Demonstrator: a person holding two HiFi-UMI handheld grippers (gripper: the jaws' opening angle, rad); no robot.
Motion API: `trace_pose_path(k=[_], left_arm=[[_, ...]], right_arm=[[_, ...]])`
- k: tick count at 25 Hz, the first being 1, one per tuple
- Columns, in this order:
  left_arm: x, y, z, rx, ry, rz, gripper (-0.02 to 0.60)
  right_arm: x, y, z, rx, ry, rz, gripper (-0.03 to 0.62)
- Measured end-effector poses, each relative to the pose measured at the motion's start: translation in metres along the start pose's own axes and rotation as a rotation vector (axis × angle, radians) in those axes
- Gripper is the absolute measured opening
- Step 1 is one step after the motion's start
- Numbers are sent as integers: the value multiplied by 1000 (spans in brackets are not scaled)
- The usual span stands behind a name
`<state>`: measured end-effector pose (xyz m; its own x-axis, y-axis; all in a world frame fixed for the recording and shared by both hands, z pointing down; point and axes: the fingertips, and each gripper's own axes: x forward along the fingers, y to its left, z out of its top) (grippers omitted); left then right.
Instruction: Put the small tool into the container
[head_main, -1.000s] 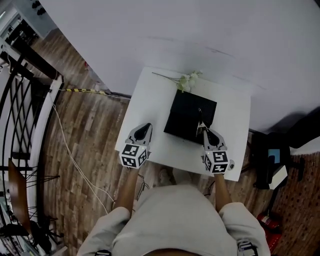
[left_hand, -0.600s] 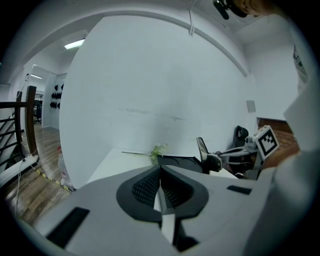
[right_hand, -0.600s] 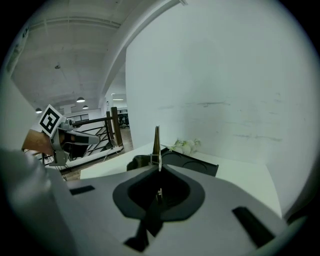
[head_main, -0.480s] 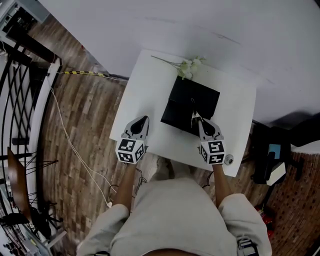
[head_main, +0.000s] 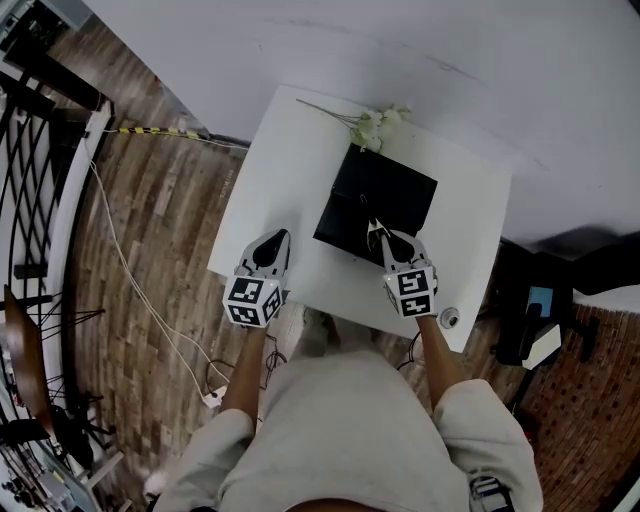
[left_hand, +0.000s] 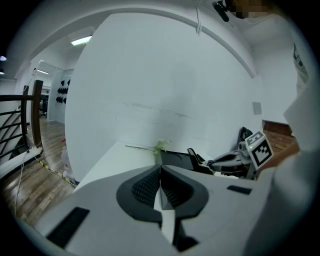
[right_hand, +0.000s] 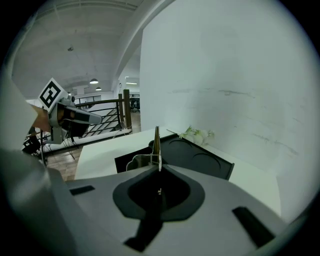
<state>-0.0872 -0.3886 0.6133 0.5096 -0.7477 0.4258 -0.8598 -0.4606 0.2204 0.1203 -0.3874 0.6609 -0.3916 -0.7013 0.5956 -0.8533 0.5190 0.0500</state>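
Observation:
A black square container (head_main: 385, 195) lies on the white table (head_main: 290, 150). My right gripper (head_main: 377, 233) hovers at the container's near edge, shut on the small tool (head_main: 367, 212), a thin metal piece that sticks out over the container. In the right gripper view the small tool (right_hand: 156, 144) stands up from the closed jaws of the right gripper (right_hand: 159, 169), with the container (right_hand: 200, 159) just beyond. My left gripper (head_main: 279, 238) is over the table's near left part, well left of the container. In the left gripper view the left gripper (left_hand: 160, 169) is shut with nothing in it.
A pale flower sprig (head_main: 372, 122) lies at the container's far edge, close to the white wall. A small round grey object (head_main: 448, 318) sits at the table's near right corner. Wooden floor with a cable (head_main: 150, 310) and a black railing (head_main: 40, 190) lies to the left.
The head view has swung a little. Both grippers stay at much the same places on the table, the right one still holding the tool at the container's near edge.

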Motion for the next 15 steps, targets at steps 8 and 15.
trace_pose_path(k=[8, 15], left_arm=[[-5, 8, -2, -16, -4, 17, 11], [-12, 15, -4, -24, -10, 24, 11]], right_arm=[[20, 8, 4, -148, 55, 8, 3], [30, 22, 4, -347, 116, -20, 3]])
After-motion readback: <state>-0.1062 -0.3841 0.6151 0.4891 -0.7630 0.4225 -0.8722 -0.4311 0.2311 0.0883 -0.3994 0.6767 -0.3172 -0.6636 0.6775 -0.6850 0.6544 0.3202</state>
